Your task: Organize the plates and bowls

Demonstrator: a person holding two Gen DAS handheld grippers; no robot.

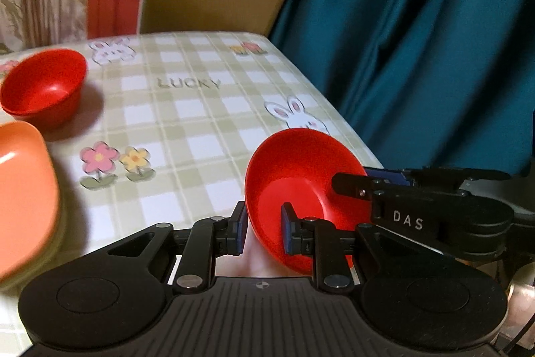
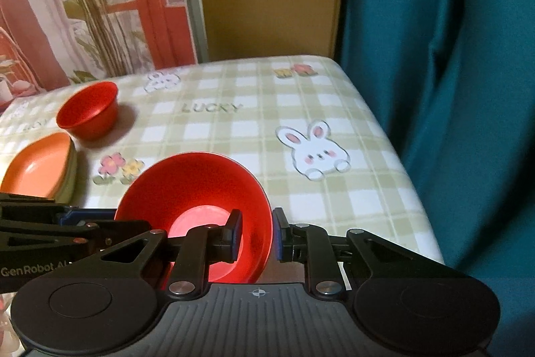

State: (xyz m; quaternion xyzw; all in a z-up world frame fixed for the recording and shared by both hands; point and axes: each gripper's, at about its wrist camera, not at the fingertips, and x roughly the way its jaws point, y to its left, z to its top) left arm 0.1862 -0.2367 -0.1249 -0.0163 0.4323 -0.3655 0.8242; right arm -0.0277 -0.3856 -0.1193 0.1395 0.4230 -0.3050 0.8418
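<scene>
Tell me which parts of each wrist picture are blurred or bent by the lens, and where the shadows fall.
Left wrist view: the orange plate at the left edge is smeared, the far red bowl is soft and casts a shadow to its right; the held red bowl is sharper. Right wrist view: the tablecloth edges bow from the fisheye, the far bowl's rim is blurred, and the corners go dark.

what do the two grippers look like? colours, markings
Both matte black: ribbed base plate with a crosshair mark, round side discs, linkage arms with silver pivot pins, blue finger pads. White "DAS" lettering on the right gripper, "GenRobot.AI" on the left gripper. No sleeves or cables clearly visible.
</scene>
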